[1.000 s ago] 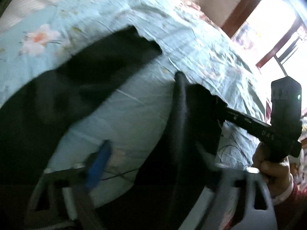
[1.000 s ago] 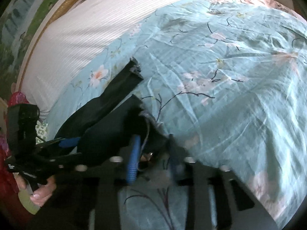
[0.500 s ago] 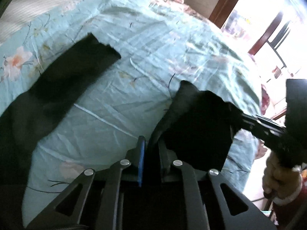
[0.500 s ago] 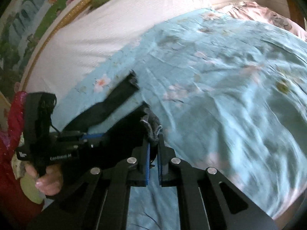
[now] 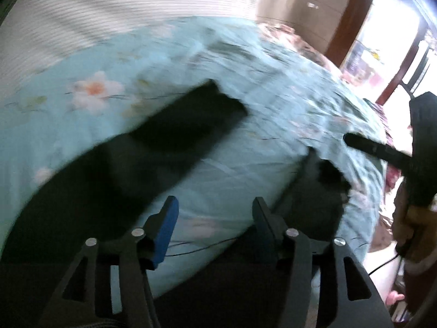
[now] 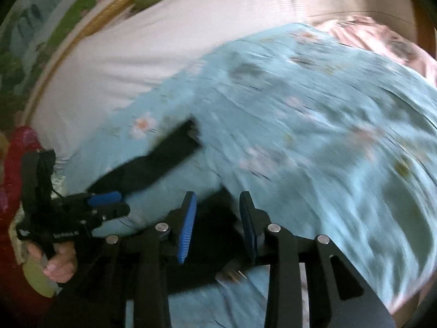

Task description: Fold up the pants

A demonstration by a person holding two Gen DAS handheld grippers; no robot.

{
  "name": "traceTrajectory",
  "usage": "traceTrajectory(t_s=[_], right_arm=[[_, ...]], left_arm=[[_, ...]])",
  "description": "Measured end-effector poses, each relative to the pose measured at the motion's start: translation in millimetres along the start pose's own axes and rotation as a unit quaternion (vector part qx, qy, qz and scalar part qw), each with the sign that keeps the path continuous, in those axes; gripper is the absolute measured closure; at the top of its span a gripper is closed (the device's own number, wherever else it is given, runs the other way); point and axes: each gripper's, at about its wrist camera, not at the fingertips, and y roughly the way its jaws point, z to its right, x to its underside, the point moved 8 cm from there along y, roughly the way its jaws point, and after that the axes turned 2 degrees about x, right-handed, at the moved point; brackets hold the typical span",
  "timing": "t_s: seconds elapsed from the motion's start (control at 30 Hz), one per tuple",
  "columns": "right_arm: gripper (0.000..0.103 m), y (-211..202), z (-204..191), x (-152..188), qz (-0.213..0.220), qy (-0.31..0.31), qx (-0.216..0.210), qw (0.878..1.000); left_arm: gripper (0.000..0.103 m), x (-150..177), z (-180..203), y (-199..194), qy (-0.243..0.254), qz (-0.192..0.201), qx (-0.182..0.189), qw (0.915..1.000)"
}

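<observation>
In the left wrist view, the left hand-held gripper (image 5: 214, 220) sits lowest in the picture, its black arms and blue pads apart. Its jaws have just been opening, and only bedspread shows between them, no cloth. Beyond the pads lie the black fabric pants (image 5: 153, 147) on the pale turquoise flower-printed bedspread (image 5: 273, 104) of a bed. One leg runs up and to the right to a squared hem, and a second dark fold of the garment (image 5: 319, 186) lies just right of the right pad. Past that fold, at the right edge, the right hand-held gripper (image 5: 382, 153) reaches in over the bedspread, held by a hand (image 5: 409, 227). Farther off are a white ribbed headboard panel (image 5: 123, 8) and a bright doorway with a dark wooden frame (image 5: 352, 22).

In the right wrist view, the right gripper's own blue pads (image 6: 188, 227) stand apart too. Its jaws have just been opening, and dark pants cloth lies below and between them, with no pad pressing on it. To the left the left gripper, in the person's other hand (image 6: 58, 262), hovers beside the stretched-out leg. Both views are smeared by motion blur.
</observation>
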Motion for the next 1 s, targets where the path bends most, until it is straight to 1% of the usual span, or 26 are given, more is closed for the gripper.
traceTrajectory(t_s=[0.03,0.07,0.1,0.2,0.33,0.37,0.4,0.5,0.57,0.6,0.67,0.73,0.8,0.9,0.93,0.97,1.0], right_arm=[[0.067,10,-9,-8,-0.008,-0.01,-0.009,1.0],[0.067,15,-17,-11,-0.013,-0.017,-0.012,1.0],[0.067,26,-25,-18,-0.022,-0.027,-0.016,0.999],[0.066,54,-42,-32,-0.049,-0.048,-0.026,0.997],[0.058,92,-50,-53,-0.08,-0.064,-0.039,0.994],[0.058,100,-50,-58,-0.086,-0.065,-0.039,0.993],[0.058,112,-47,-66,-0.094,-0.065,-0.037,0.993],[0.055,131,-42,-82,-0.107,-0.067,-0.026,0.992],[0.053,145,-37,-90,-0.116,-0.071,-0.021,0.99],[0.053,154,-36,-94,-0.125,-0.073,-0.024,0.989],[0.053,167,-38,-97,-0.137,-0.084,-0.025,0.987],[0.053,179,-39,-98,-0.146,-0.109,-0.011,0.983],[0.053,188,-45,-96,-0.158,-0.133,-0.024,0.978],[0.053,199,-51,-90,-0.181,-0.141,-0.043,0.972],[0.053,201,-53,-89,-0.184,-0.148,-0.042,0.971],[0.053,203,-56,-88,-0.185,-0.158,-0.042,0.969],[0.053,204,-59,-88,-0.183,-0.168,-0.048,0.967]], left_arm=[[0.041,2,-14,-6,-0.001,0.0,-0.008,1.0],[0.032,6,-27,-11,-0.001,-0.001,-0.016,0.9999],[0.029,8,-39,-16,-0.004,-0.001,-0.025,0.9997],[0.029,13,-80,-26,-0.023,0.0,-0.055,0.9982],[0.028,15,-129,-30,-0.05,-0.008,-0.08,0.9955],[0.025,14,-135,-28,-0.053,-0.01,-0.083,0.9951],[0.023,13,-150,-28,-0.061,-0.011,-0.088,0.9942],[0.023,8,-180,-22,-0.073,-0.017,-0.106,0.9915],[0.023,3,-194,-15,-0.08,-0.026,-0.11,0.9904],[0.023,1,-204,-9,-0.084,-0.033,-0.106,0.9903],[0.023,-1,-216,1,-0.083,-0.048,-0.108,0.9895],[0.023,-3,-223,7,-0.072,-0.058,-0.118,0.9887],[0.022,-3,-228,18,-0.06,-0.076,-0.107,0.9895],[0.022,1,-223,34,-0.055,-0.105,-0.08,0.9897],[0.024,3,-219,39,-0.043,-0.11,-0.076,0.9901],[0.028,5,-216,41,-0.034,-0.111,-0.077,0.9902],[0.035,6,-211,43,-0.016,-0.109,-0.084,0.9904]])
